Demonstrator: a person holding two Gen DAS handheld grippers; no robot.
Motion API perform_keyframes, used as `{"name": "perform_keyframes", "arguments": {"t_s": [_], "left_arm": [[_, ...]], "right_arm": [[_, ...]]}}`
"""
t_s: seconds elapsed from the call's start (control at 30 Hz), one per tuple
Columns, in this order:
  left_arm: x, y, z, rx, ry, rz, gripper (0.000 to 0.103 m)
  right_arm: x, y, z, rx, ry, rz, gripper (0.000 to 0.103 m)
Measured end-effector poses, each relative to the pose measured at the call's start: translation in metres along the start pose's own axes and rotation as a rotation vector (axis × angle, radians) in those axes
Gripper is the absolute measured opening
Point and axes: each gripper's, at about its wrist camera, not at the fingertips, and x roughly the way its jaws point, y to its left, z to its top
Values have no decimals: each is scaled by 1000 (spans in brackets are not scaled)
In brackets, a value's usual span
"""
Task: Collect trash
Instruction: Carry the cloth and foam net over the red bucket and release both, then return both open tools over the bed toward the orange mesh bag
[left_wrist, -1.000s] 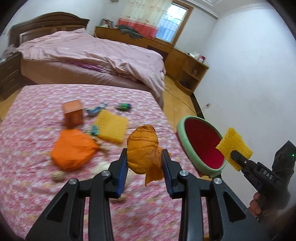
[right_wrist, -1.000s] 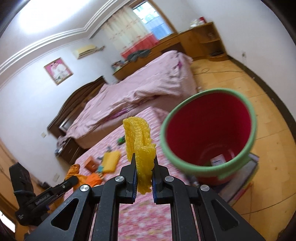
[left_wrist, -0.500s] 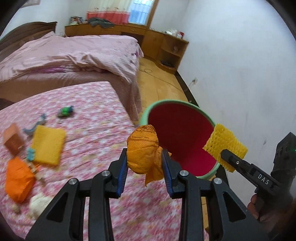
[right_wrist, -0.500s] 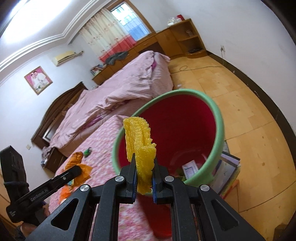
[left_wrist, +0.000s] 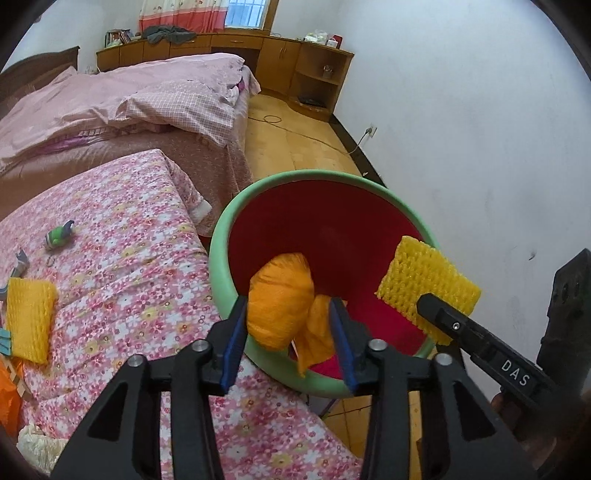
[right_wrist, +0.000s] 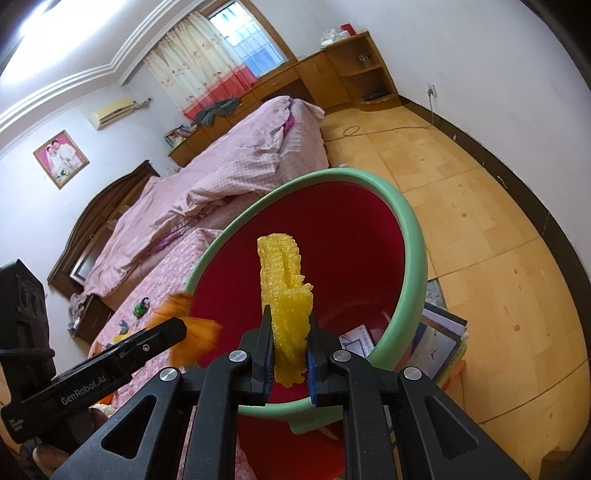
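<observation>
Fingers (left_wrist: 233, 343) of the left gripper (left_wrist: 288, 341) are spreading apart around a crumpled orange mesh bag (left_wrist: 280, 306); the bag sits between the blue pads, over the near rim of the red plastic bucket with a green rim (left_wrist: 218, 251). Whether the pads still press on it cannot be told. Right gripper (right_wrist: 290, 354) fingers are also easing apart, yet the yellow foam net sleeve (right_wrist: 286, 295) stands upright between them, apparently touching both pads, above the bucket mouth.

Left wrist view only: flowered pink bedspread (left_wrist: 122, 266) beside the bucket, carrying a second yellow foam net piece (left_wrist: 29, 317), a small green toy (left_wrist: 59, 236) and more orange material at the left edge. It also shows the yellow sleeve flat-on, over the bucket's far right rim.

Right wrist view only: bucket interior down to the bottom, where a white paper item (right_wrist: 356, 338) lies; stacked books (right_wrist: 439, 339) under the bucket; wooden floor (right_wrist: 480, 229); the orange bag appears blurred.
</observation>
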Motion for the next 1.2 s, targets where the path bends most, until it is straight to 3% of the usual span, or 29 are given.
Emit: {"name": "perform_keyframes", "arguments": {"t_s": [0.1, 0.37, 0.7, 0.93, 1.2], "left_arm": [[1, -2, -1, 4, 5, 9, 58], [-18, 4, -7, -9, -13, 27, 58], [-71, 35, -23, -86, -80, 55, 58], [-112, 70, -42, -168, -137, 115, 58], [-148, 132, -64, -286, -183, 236, 58]], "right_arm": [[-2, -1, -1, 6, -5, 6, 25], [-12, 7, -3, 6, -19, 3, 26], [-32, 32, -8, -27, -36, 52, 26], [-38, 60, -20, -61, -20, 81, 26], [-28, 100, -36, -123, 47, 115, 26]]}}
